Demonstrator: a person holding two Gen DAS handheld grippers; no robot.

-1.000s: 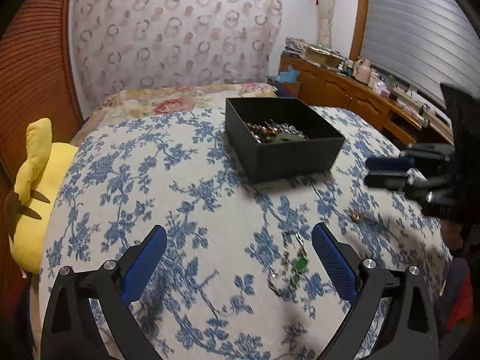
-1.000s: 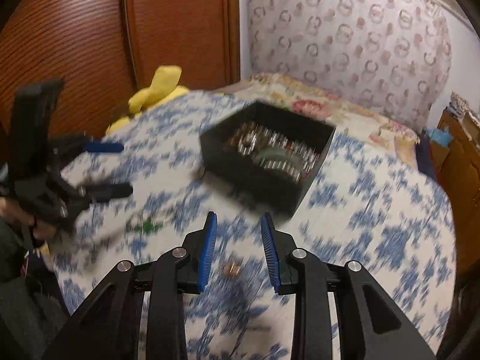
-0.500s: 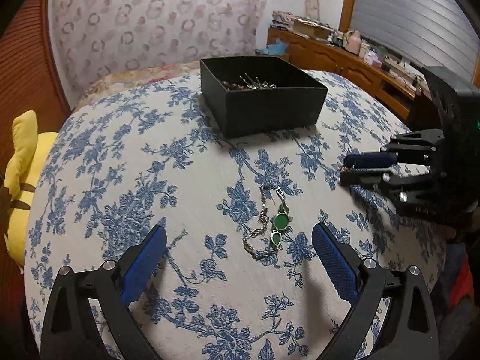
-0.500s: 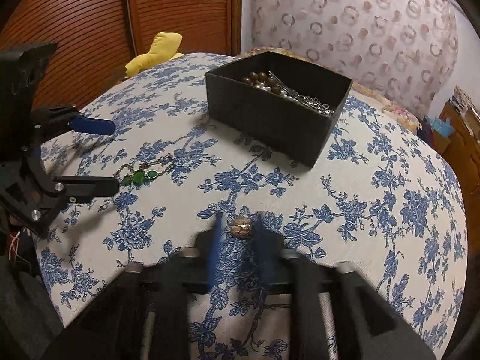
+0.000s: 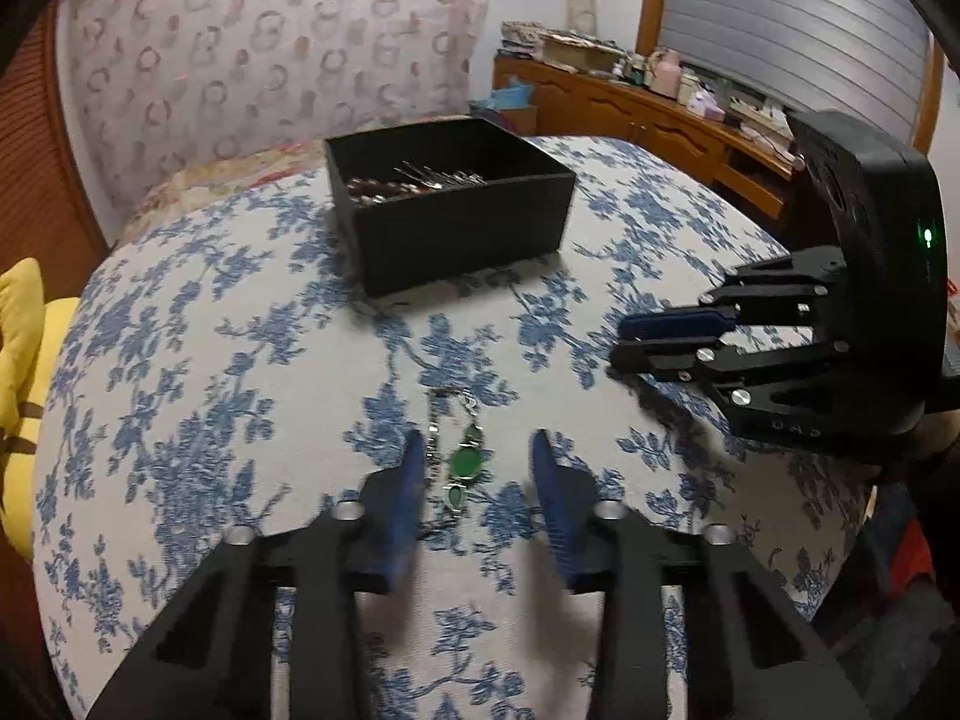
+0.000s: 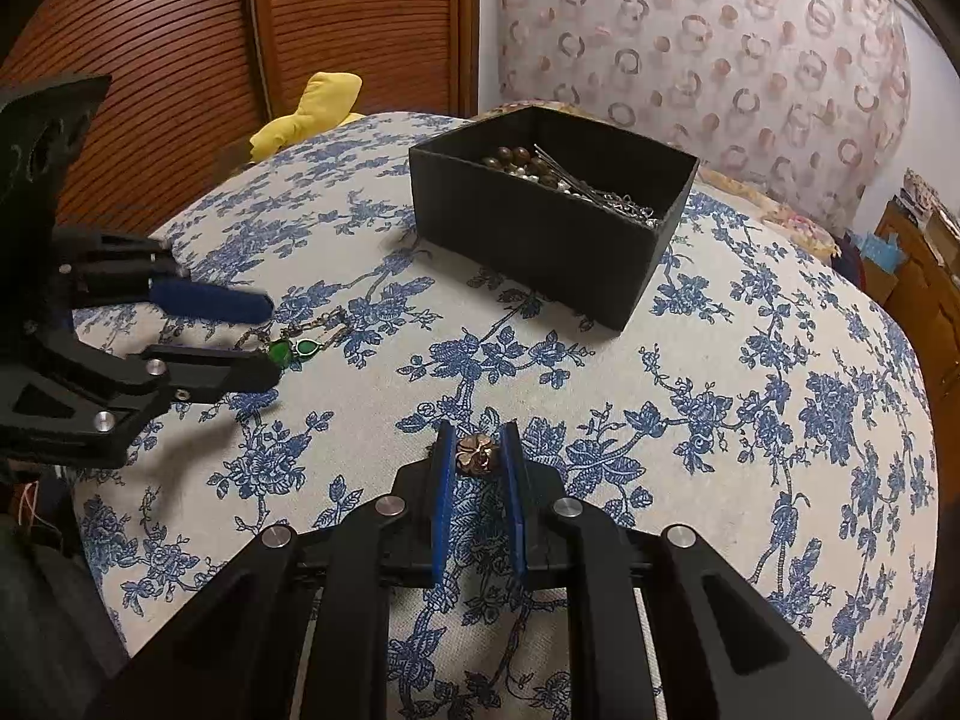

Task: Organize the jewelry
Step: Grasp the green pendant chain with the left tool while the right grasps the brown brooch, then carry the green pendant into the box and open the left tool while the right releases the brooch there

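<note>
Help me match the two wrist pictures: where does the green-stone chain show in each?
Left wrist: green-stone chain low centre, between the closing left gripper fingers.
Right wrist: same chain at middle left, by that gripper's tips.
Shared landmark: black box, beyond the chain in both.

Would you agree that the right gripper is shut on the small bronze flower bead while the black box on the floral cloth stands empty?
Not quite: the black box is not empty; the right wrist view shows brown beads and metal pins inside. The right gripper is indeed shut on the bronze flower bead on the floral cloth.
</note>
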